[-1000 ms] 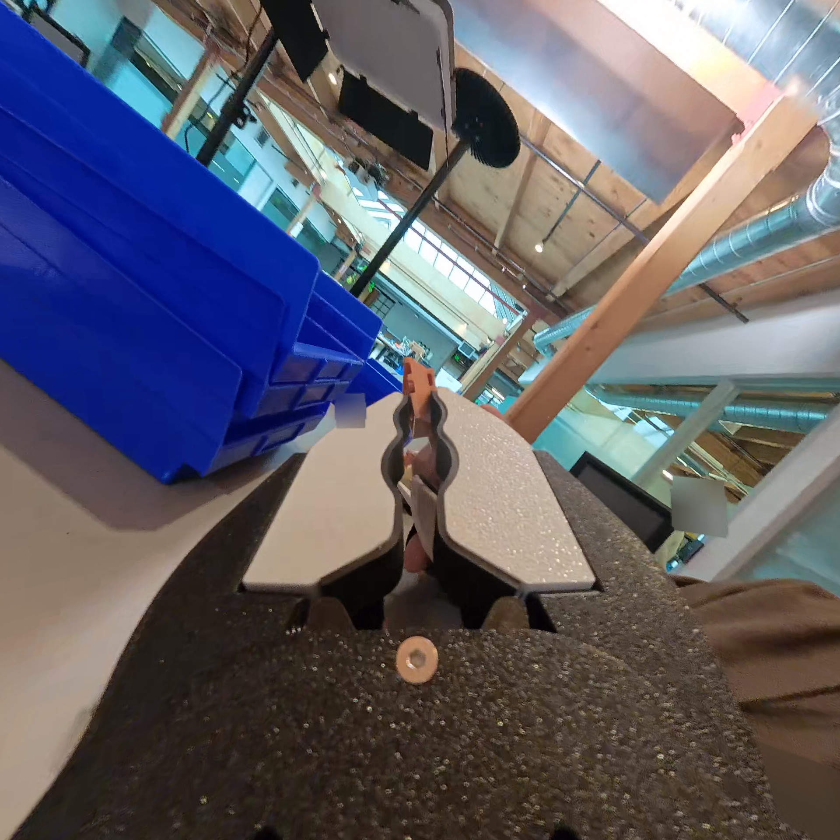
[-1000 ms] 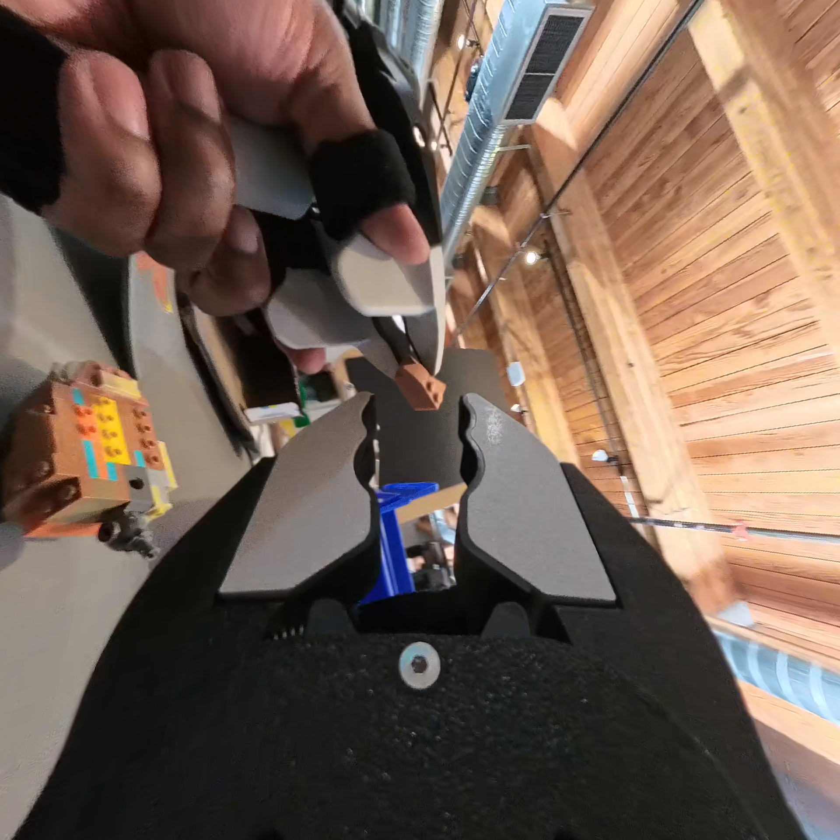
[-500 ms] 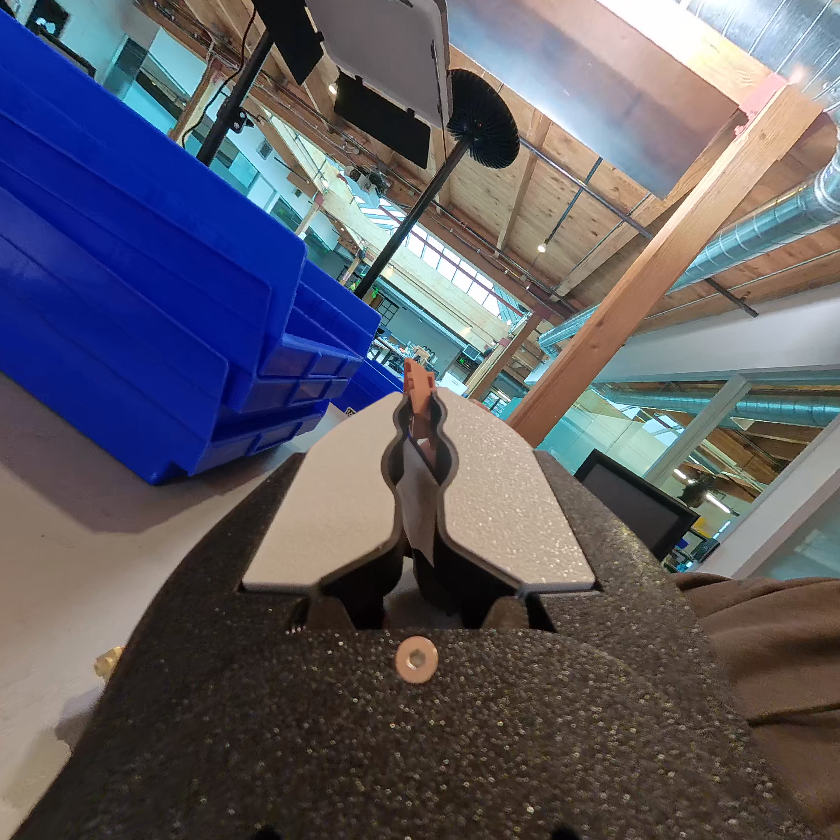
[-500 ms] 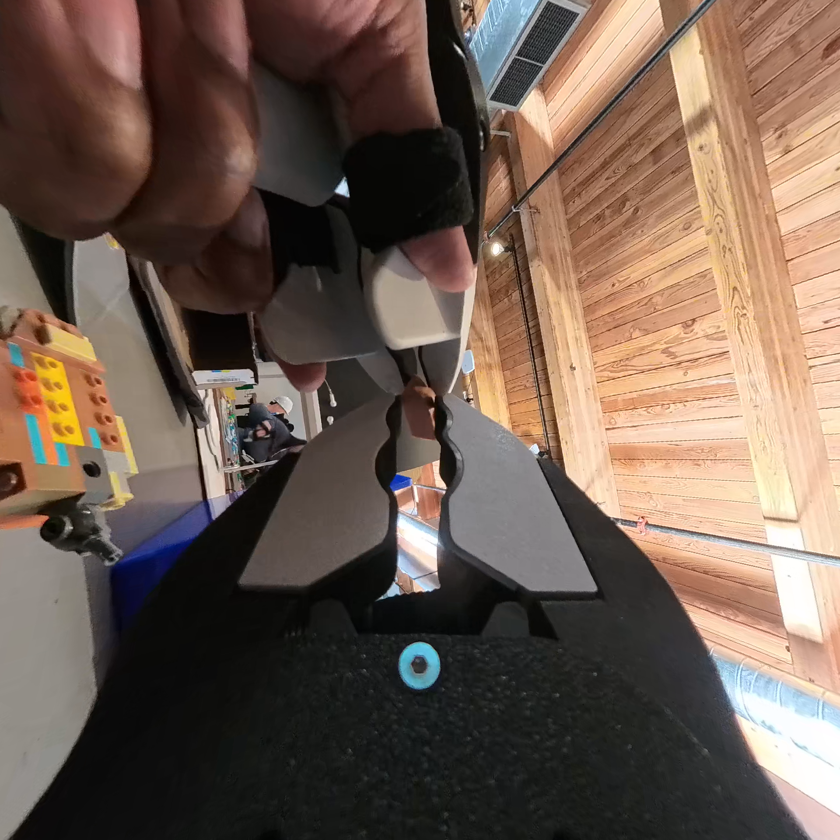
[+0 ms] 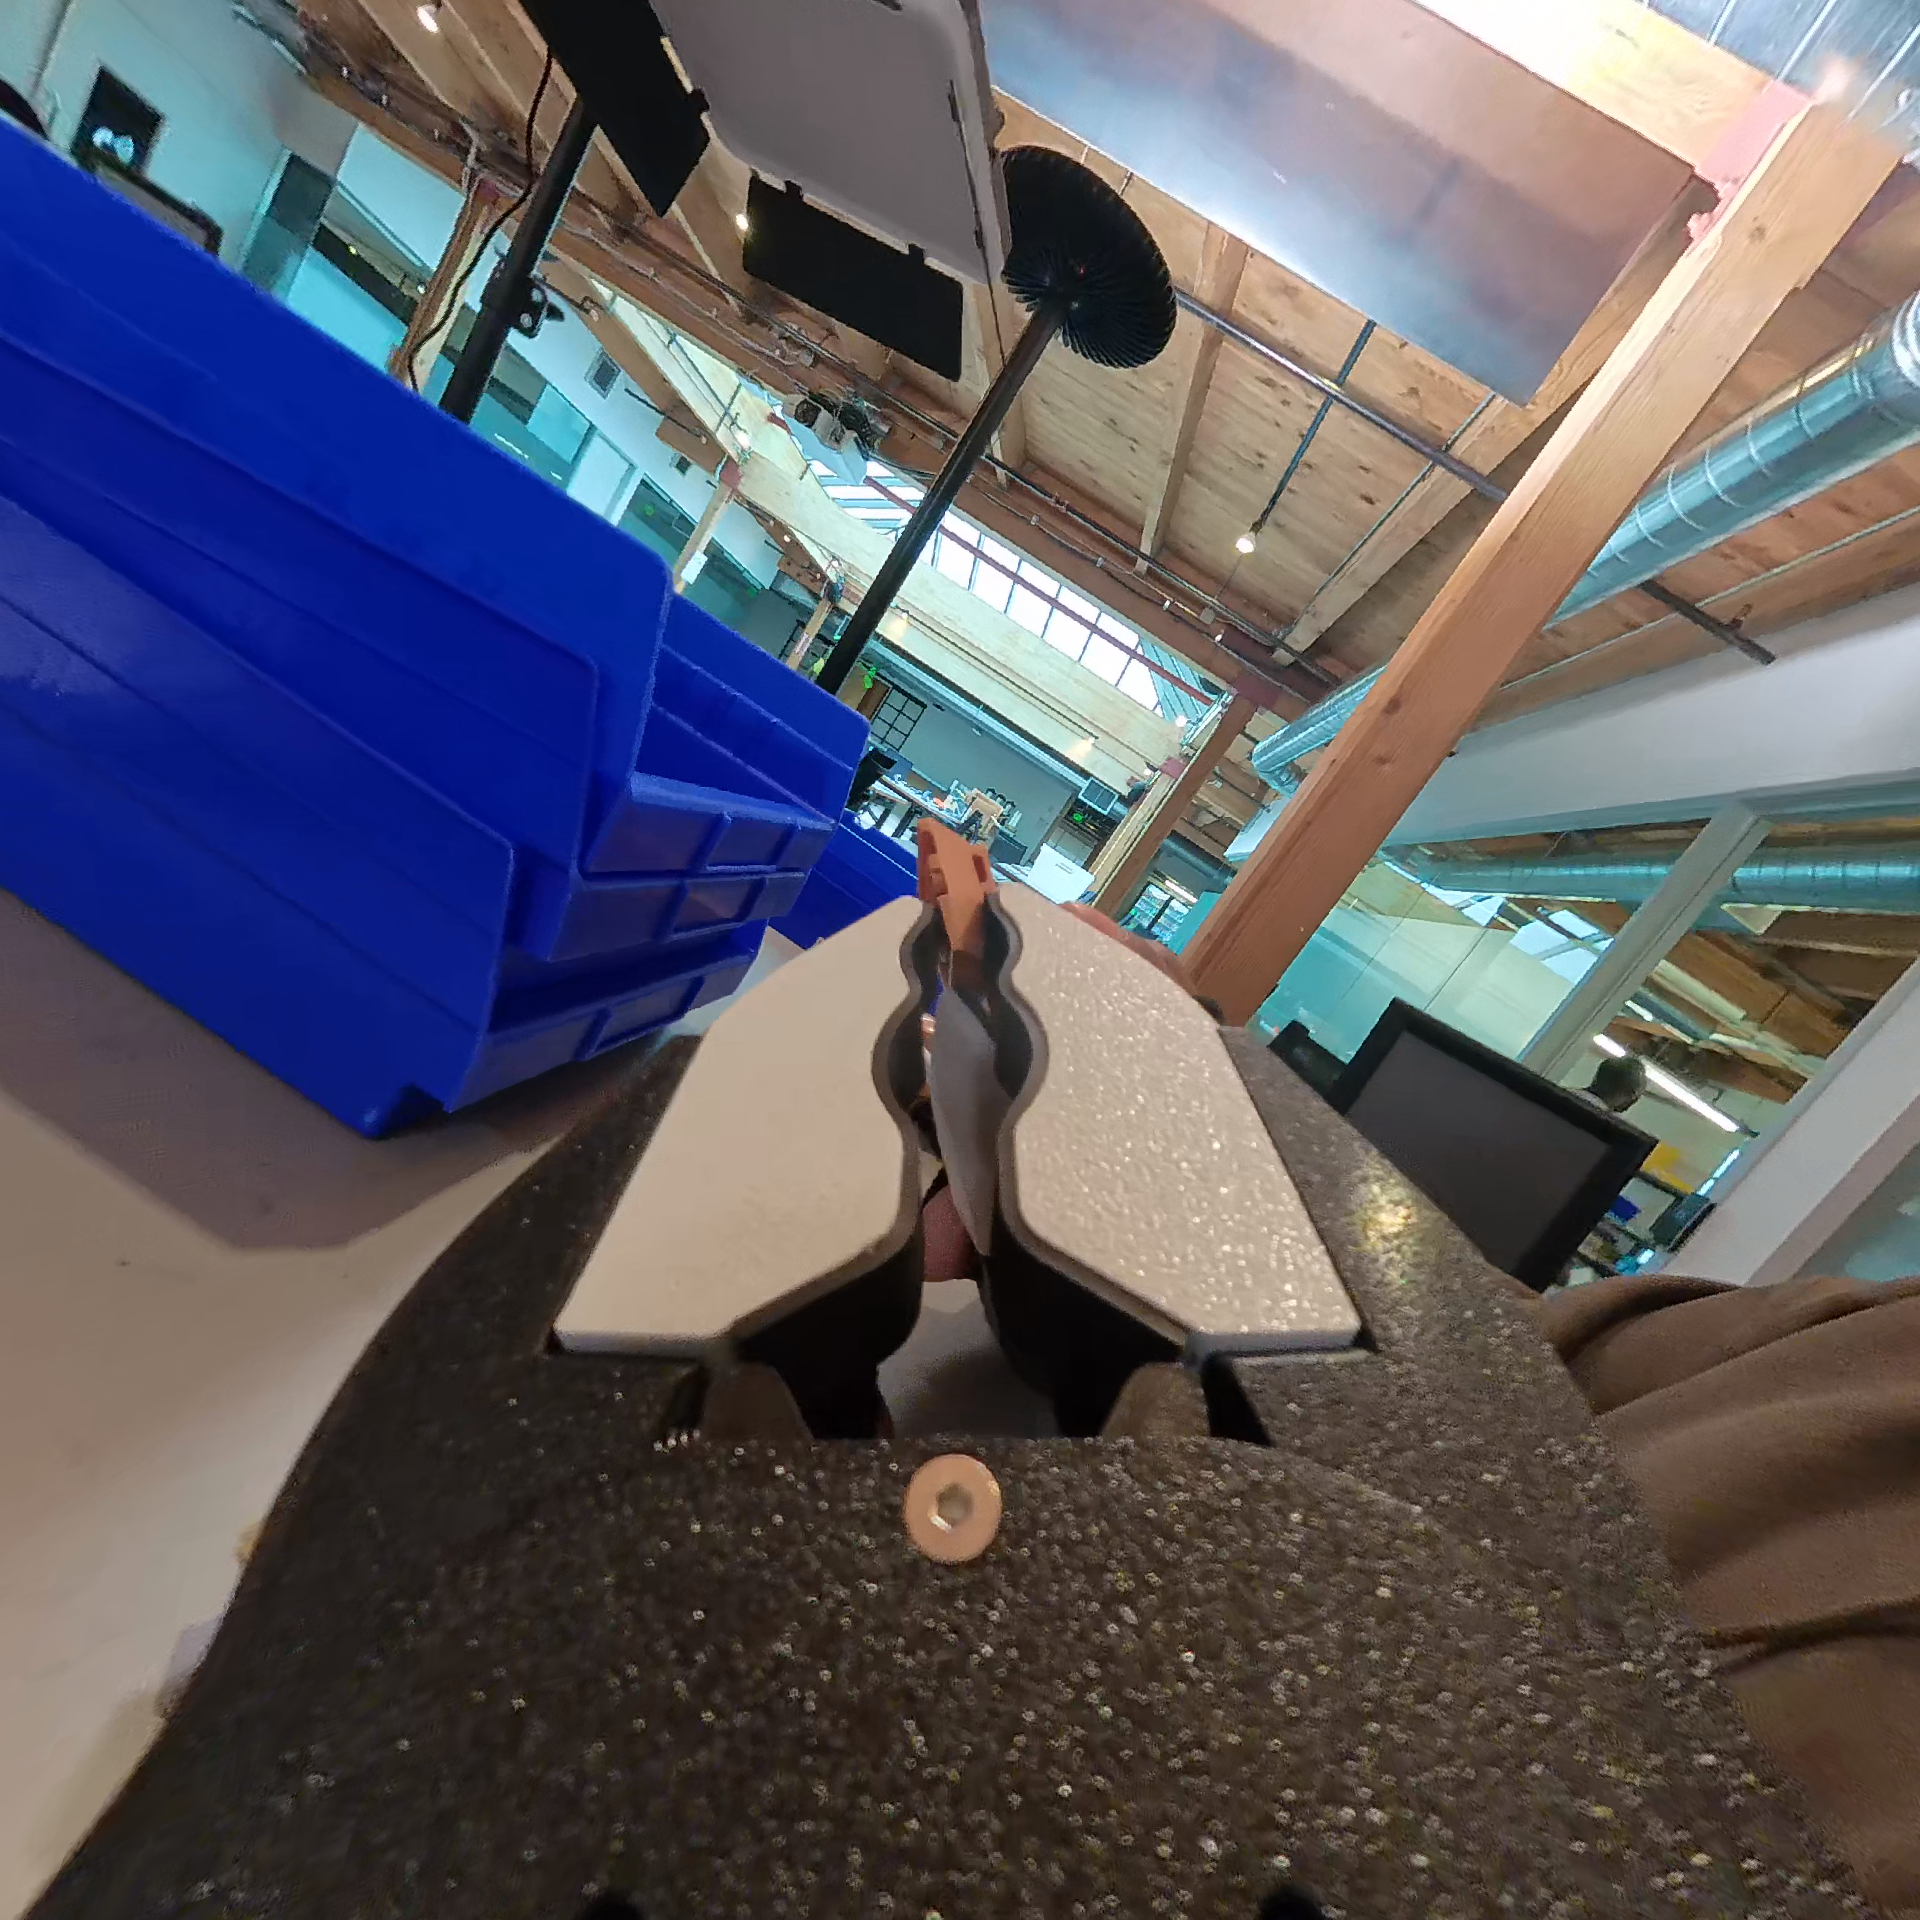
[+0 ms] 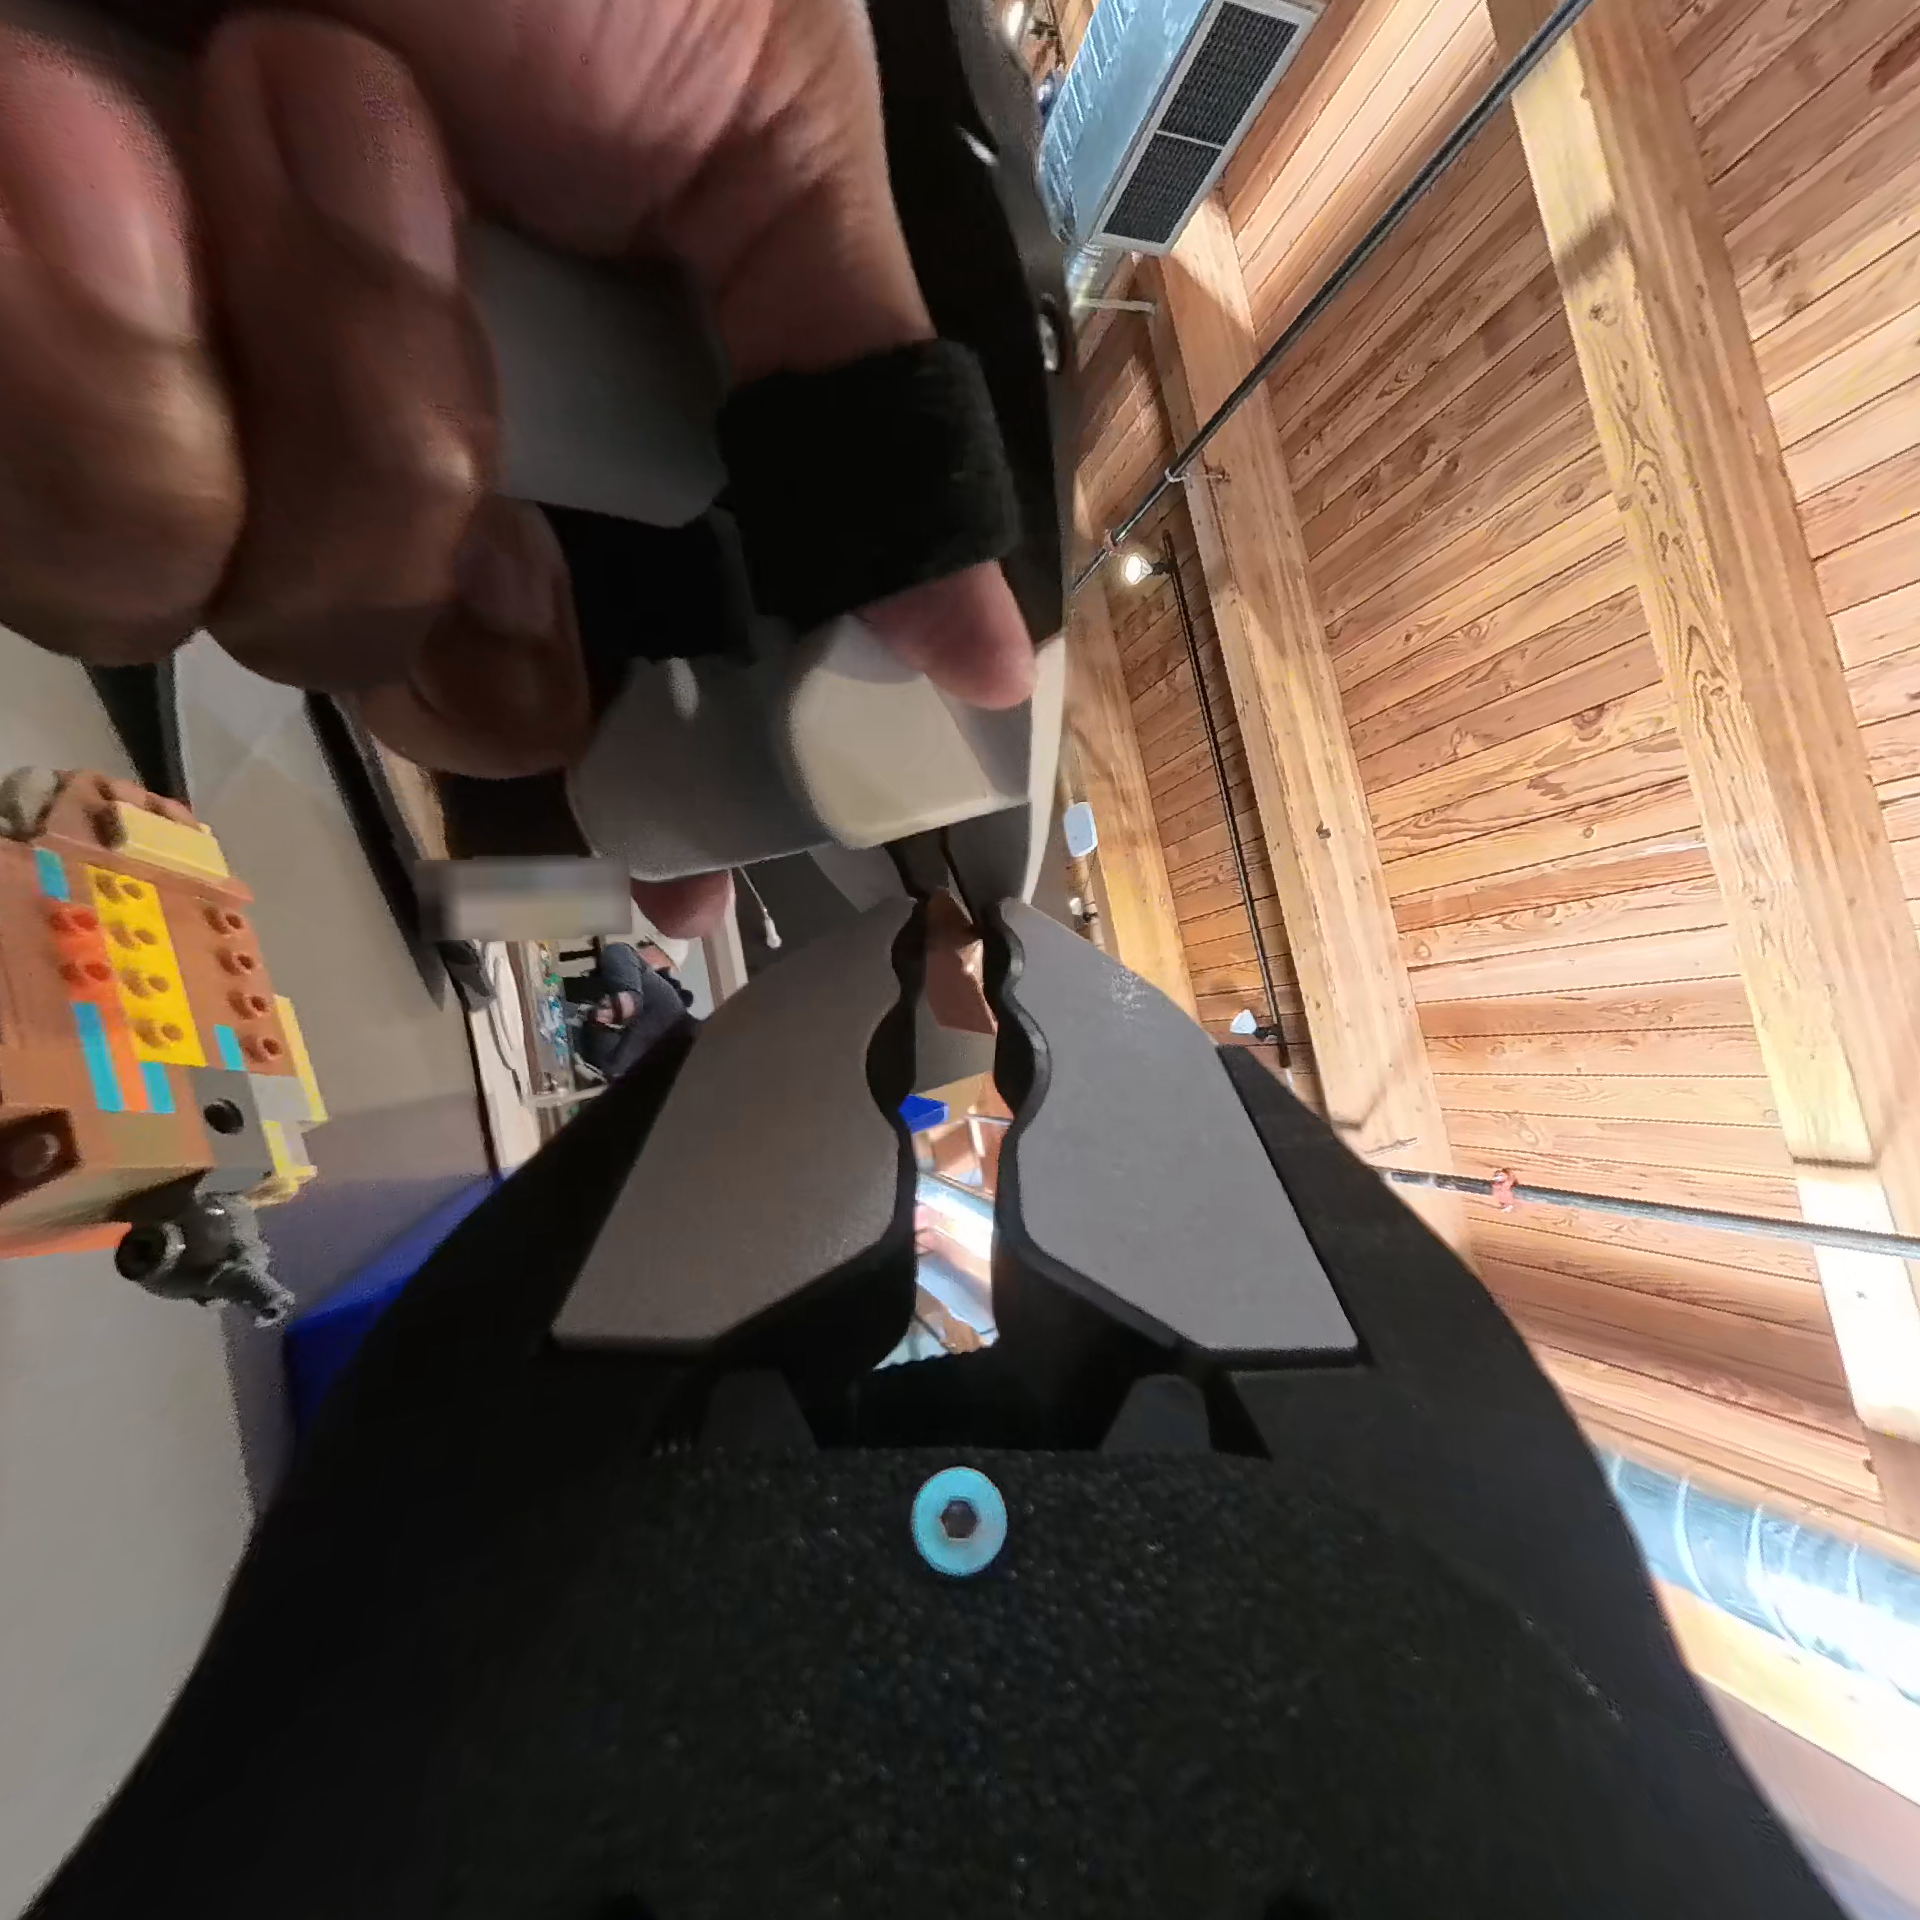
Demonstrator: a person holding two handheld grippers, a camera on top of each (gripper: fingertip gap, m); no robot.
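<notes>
In the left wrist view my left gripper (image 5: 954,916) is shut on a small brown brick (image 5: 948,868) that sticks out past its tips. A grey finger of the other gripper (image 5: 961,1101) shows in the gap behind the brick. In the right wrist view my right gripper (image 6: 954,925) is closed around the same brown brick (image 6: 954,987). The left gripper (image 6: 831,769), held by a hand (image 6: 416,312), meets it tip to tip from above. Both grippers are raised off the table.
Stacked blue bins (image 5: 312,748) stand on the white table (image 5: 156,1299) to the left. A multicoloured toy brick model (image 6: 135,1029) sits on the table at the left of the right wrist view. A brown sleeve (image 5: 1766,1507) is at the right. Only a small space, under 4 cm, lies between the two pairs of fingers.
My right gripper moved up to the left gripper's tips and went from open to closed around the brown brick. The left gripper stayed shut on the brick and shifted slightly.
</notes>
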